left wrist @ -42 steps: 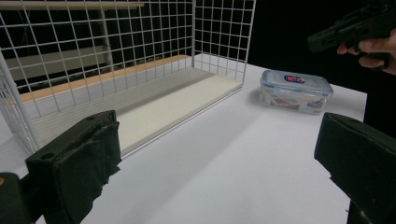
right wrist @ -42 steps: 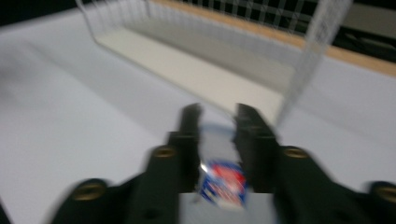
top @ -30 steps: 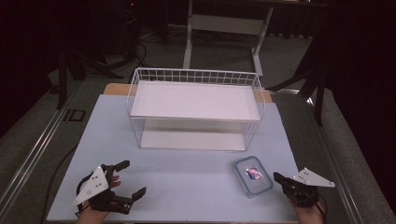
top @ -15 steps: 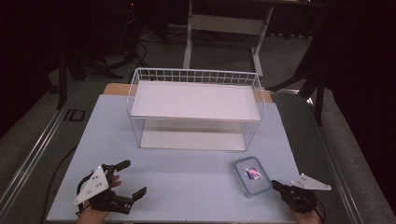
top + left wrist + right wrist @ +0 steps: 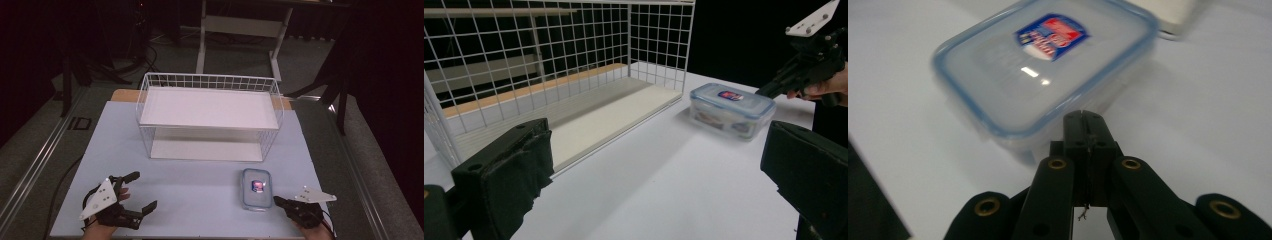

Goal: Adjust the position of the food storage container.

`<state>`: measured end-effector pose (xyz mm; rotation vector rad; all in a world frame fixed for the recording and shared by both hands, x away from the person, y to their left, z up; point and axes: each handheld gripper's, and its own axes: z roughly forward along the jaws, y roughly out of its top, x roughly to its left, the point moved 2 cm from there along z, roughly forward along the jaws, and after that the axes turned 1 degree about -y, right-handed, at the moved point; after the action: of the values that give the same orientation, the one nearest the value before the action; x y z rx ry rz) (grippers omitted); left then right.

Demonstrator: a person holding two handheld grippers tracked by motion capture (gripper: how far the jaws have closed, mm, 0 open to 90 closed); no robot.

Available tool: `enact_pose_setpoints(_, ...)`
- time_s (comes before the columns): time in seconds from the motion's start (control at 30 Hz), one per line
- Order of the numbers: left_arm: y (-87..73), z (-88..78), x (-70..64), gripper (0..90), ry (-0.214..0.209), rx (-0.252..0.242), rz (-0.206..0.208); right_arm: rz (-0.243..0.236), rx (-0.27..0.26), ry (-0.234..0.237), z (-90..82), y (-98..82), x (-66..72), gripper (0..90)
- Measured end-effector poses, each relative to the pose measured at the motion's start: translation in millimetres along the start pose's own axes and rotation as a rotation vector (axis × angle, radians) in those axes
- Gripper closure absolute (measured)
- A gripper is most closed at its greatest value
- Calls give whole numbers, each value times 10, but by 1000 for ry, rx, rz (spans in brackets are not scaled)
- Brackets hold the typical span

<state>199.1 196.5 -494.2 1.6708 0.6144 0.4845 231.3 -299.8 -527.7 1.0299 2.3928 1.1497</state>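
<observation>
Clenched tight with nothing between them, the fingers (image 5: 1075, 135) of my right gripper (image 5: 1084, 120) press flat against each other, and their tips sit just at the near end of the plastic container (image 5: 1043, 70), level with its wall below the blue lid rim; whether they touch it I cannot tell. From the high view that right gripper (image 5: 278, 202) lies low near the front right corner of the tabletop (image 5: 200, 200), pointing left toward the container (image 5: 256, 189), with the grey plate riding on top of it.

I see the container lying flat on the tabletop toward the front right, lid on, a red and blue label on its clear lid. It sits apart from the white wire basket (image 5: 210, 80), in front of the basket's right end.

On my other side, the left gripper (image 5: 137, 192) is released, its fingers (image 5: 509, 175) spread wide with only bare tabletop between them. It rests near the front left corner, well apart from the container. Looking along its jaws, I see the wire basket (image 5: 549, 55) to the left and, beyond it on the right, the container (image 5: 731, 110) with my right gripper (image 5: 774, 87) just beside it.
</observation>
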Motion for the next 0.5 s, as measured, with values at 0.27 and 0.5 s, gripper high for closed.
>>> enact_pose_setpoints(0.27,0,0,-8,12,-2,-2,1,-45,-34,41,109,222,71,900)
enact_pose_setpoints(0.5,-2,-14,-6,12,2,-3,1,-21,43,-27,180,116,-58,900)
